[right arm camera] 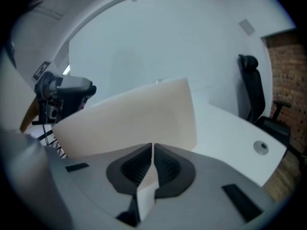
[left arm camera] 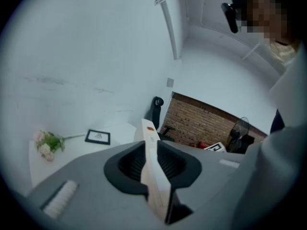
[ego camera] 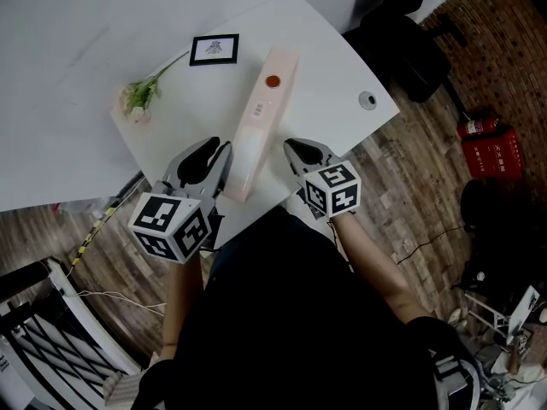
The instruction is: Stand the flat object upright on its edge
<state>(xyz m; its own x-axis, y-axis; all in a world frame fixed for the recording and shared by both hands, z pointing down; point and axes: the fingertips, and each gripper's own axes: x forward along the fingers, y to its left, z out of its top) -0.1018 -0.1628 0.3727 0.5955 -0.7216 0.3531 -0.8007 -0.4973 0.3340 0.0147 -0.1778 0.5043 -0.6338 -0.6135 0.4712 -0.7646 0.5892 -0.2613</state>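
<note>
1. Nearest the head camera, the person's dark-clad torso [ego camera: 299, 314] is seen, with both forearms stretched out toward the white bench [ego camera: 333, 67].
2. The left tool [left arm camera: 152, 150] is clenched on the near end of the flat object [ego camera: 263, 109], a long pale cream panel. Its ribbed pads are pressed against the two broad faces.
3. The flat object is held up on its long edge over the near part of the bench. Its narrow side, marked with an orange dot, is turned upward. Whether its lower edge touches the bench cannot be told.
4. The right tool [right arm camera: 152, 150] is closed almost fully on a thin pale edge at the foot of the object's broad face, which is turned toward it.
5. Beyond the object, a small black-framed picture [ego camera: 214, 49] and a flower sprig [ego camera: 141, 95] are laid on the bench, well apart from both tools.
6. A round fitting [ego camera: 367, 101] is set into the bench near its right edge.
</note>
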